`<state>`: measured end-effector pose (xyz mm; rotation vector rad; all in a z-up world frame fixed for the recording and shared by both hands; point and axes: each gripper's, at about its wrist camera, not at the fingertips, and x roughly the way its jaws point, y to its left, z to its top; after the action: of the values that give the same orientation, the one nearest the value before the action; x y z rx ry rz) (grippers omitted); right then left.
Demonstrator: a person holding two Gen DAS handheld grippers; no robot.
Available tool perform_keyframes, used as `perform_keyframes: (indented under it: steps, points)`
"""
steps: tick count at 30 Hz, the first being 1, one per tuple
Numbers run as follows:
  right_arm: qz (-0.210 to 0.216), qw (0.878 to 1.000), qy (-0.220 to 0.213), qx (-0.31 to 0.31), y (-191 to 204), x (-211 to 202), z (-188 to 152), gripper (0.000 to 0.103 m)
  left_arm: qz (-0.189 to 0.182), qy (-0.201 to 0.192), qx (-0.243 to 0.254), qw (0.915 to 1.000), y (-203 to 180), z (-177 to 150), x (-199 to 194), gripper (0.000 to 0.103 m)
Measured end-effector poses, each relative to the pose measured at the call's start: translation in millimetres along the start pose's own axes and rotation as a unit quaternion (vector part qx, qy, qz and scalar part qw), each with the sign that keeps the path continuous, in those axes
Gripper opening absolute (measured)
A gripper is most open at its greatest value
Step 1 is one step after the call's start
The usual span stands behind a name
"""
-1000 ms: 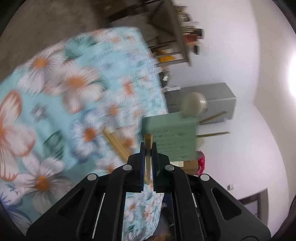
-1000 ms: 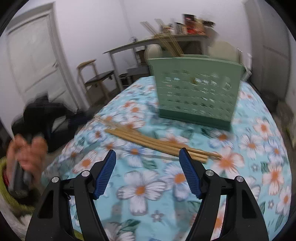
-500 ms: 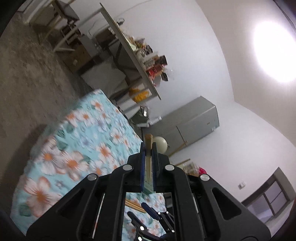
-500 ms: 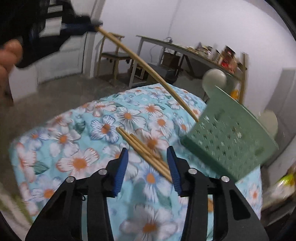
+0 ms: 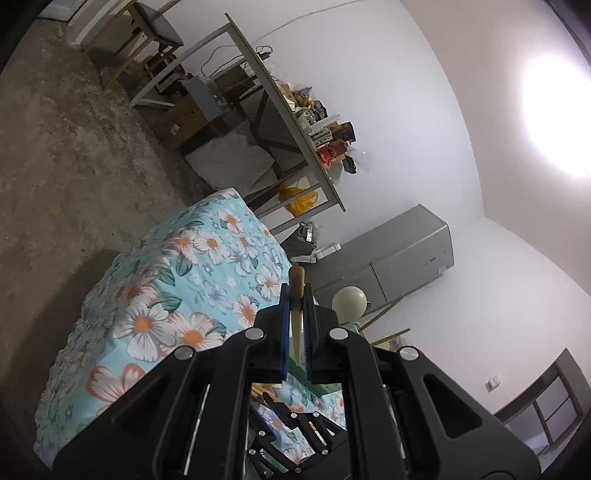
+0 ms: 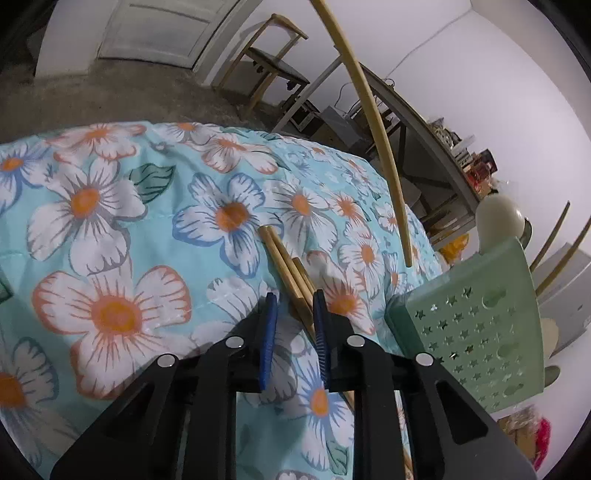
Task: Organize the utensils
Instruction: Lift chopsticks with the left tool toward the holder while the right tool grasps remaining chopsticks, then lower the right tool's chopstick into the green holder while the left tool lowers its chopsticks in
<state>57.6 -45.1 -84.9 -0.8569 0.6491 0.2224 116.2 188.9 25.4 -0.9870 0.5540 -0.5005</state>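
Chopsticks sorted beside the pale green perforated plastic basket (image 6: 476,325)

The left hand-held gripper (image 5: 295,325) pinches one long bamboo chopstick (image 5: 296,302), raised. The right hand-held gripper (image 6: 293,328) is closing around the bundle of bamboo chopsticks (image 6: 286,266) lying on the floral-clothed surface (image 6: 110,221) just left of the basket.

White walls (image 5: 424,122) and bare concrete floor (image 5: 55,147) are seen. A bright ceiling light (image 5: 557,118) is blown out. A long grey table (image 5: 288,110) cluttered with boxes is set along the wall, with a wooden chair (image 5: 147,33) beside it. A grey fridge (image 5: 399,258) is placed in the corner, a dark-framed window (image 5: 543,402) further along. A white panelled door (image 6: 155,33) is shown behind the floral-covered table (image 6: 110,206).
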Motion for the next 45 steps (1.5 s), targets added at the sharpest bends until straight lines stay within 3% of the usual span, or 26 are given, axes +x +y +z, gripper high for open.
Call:
perform_keyframes:
  steps: [6,9,15,22,26,32,40,45]
  points:
    - [-0.019,1.000,0.002,-0.020,8,1,6,0.018,0.004,0.000,-0.007,1.0000,8,2,0,0.005]
    - [-0.024,0.999,-0.001,-0.027,13,0,7,0.012,0.005,0.001,-0.009,0.9999,9,2,-2,0.005]
    - [-0.027,0.999,-0.012,-0.014,11,-3,13,0.011,0.006,-0.002,-0.007,1.0000,8,3,-5,0.005]
    - [-0.039,0.997,-0.049,0.036,-15,-36,19,0.010,0.002,-0.010,0.007,0.9999,-1,3,-11,0.005]
    - [-0.054,0.991,-0.073,0.095,-48,-66,19,0.008,-0.016,-0.019,0.045,0.9987,-21,4,-18,0.005]
    - [-0.061,0.961,-0.102,0.248,-124,-114,-2,0.007,-0.067,-0.018,0.105,0.9921,-66,3,-23,0.005]
    - [-0.076,0.918,-0.131,0.368,-191,-150,-46,0.006,-0.159,0.006,0.187,0.9694,-144,-2,-2,0.005]
    - [-0.086,0.893,-0.152,0.414,-214,-166,-72,0.006,-0.160,0.019,0.242,0.9569,-189,-10,29,0.005]
